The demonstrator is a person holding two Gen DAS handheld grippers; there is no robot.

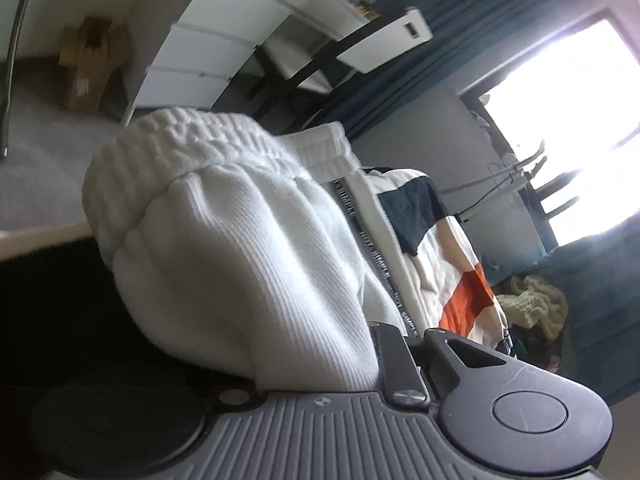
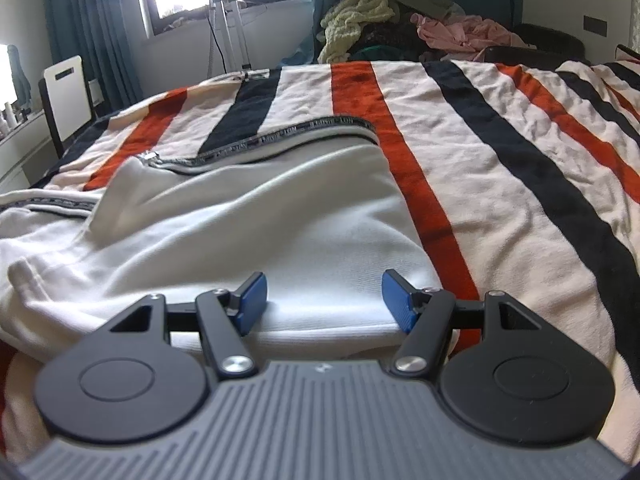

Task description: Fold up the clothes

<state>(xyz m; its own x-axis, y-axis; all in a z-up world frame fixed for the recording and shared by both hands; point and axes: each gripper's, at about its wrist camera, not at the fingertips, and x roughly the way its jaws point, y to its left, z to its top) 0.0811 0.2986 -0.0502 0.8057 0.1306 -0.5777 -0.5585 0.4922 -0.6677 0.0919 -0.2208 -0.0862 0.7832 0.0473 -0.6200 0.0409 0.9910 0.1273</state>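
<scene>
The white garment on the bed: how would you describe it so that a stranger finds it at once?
Look at the bed under the striped blanket of cream, orange and dark blue. The white garment lies on its near part, before the open right gripper. Unlike the clothes pile behind, it is plain white with a dark lettered tape along one edge.

Bare striped blanket (image 2: 500,168) right of the white garment (image 2: 240,216); clothes heap (image 2: 400,28) beyond.

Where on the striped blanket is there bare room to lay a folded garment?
Free: the striped blanket right of the white ribbed garment, up to the far clothes pile. Crowded: the left side, under the garment and its taped edge.
</scene>
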